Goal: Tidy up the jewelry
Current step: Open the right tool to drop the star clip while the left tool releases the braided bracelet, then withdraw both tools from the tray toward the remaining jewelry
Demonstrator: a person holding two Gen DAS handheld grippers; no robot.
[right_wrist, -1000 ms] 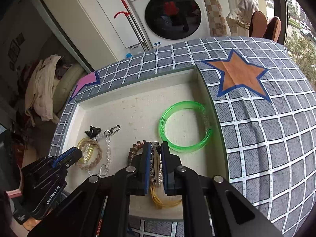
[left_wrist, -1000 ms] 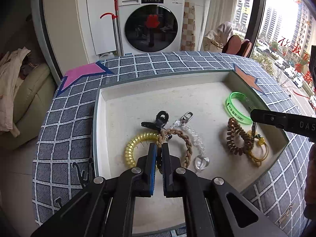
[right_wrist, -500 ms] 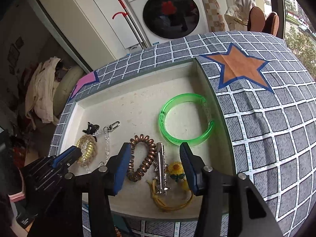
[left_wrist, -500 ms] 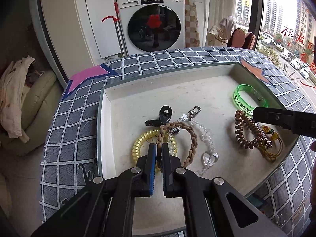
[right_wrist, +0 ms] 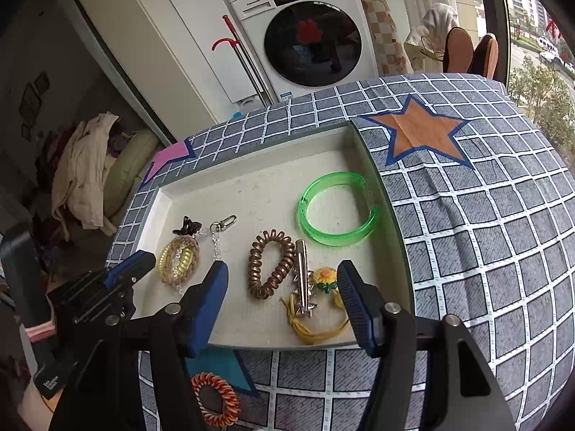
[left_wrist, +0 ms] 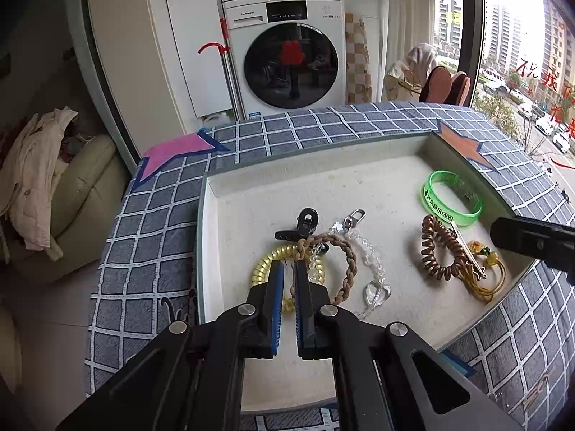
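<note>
**Left tongs pinching the braided bracelet, right tongs spreading over the hair clip**

So the left tongs (left_wrist: 289,269) are squeezed together on the brown braided bracelet (left_wrist: 346,251), gripping its left side right over the yellow coil hair tie (left_wrist: 264,264). The black claw clip (left_wrist: 303,224) sits just beyond those, and a clear bead chain with a heart charm (left_wrist: 375,292) trails down to the right of the bracelet.

The right tongs (right_wrist: 284,280) are opening, wide apart with nothing pinched. Between the two fingers, down in the tray (right_wrist: 251,183), you can see the brown spiral hair tie (right_wrist: 271,264), a silver hair clip (right_wrist: 302,274) lying on a yellow cord bracelet (right_wrist: 316,330), and a small sunflower charm (right_wrist: 325,276). The green bangle (right_wrist: 337,208) lies further back, near the tray's right wall.

The tray sits on the worktop's grey checked cloth (right_wrist: 485,233). An orange striped coil hair tie (right_wrist: 215,398) lies outside the tray at the near edge.
</note>
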